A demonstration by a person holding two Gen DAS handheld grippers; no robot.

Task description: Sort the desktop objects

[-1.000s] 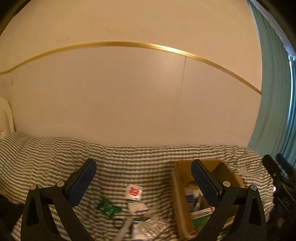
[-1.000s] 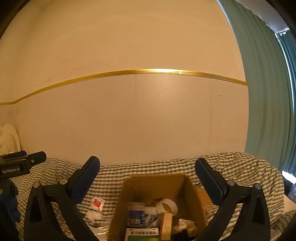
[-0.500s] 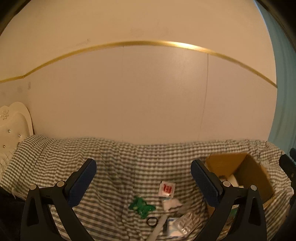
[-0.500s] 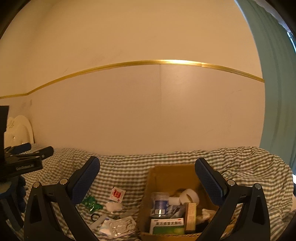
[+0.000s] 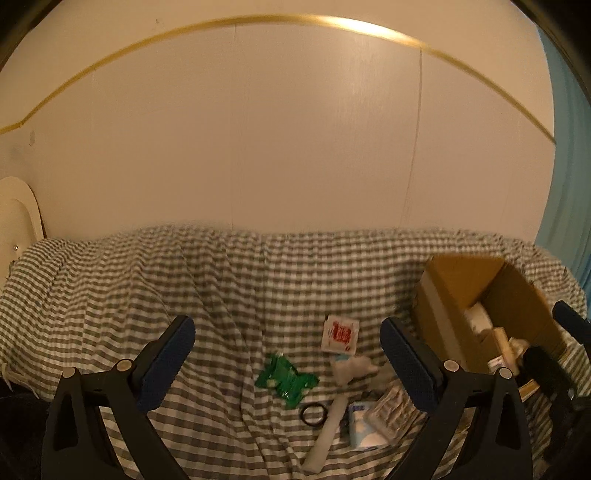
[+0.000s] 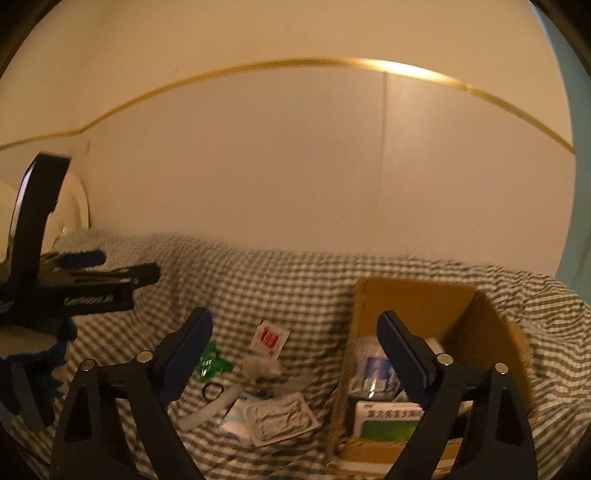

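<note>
Small items lie on a green-checked cloth (image 5: 147,280): a red-and-white sachet (image 5: 340,334), a green packet (image 5: 286,378), a black ring (image 5: 314,414), a white tube (image 5: 327,434), a clear blister pack (image 6: 282,417) and a crumpled white wad (image 5: 351,365). A cardboard box (image 6: 417,299) at the right holds medicine boxes (image 6: 388,422). My left gripper (image 5: 288,358) is open and empty above the loose items. My right gripper (image 6: 295,350) is open and empty, between the items and the box.
A plain cream wall with a gold stripe (image 5: 295,18) stands behind the cloth-covered surface. A teal curtain (image 5: 569,184) hangs at the right. A white rounded object (image 5: 16,218) sits at the far left. The left gripper's body (image 6: 74,291) shows in the right wrist view.
Both views have swung left: the box has shifted rightward in each frame and the loose items have come toward the middle. Both grippers stay open and empty.
</note>
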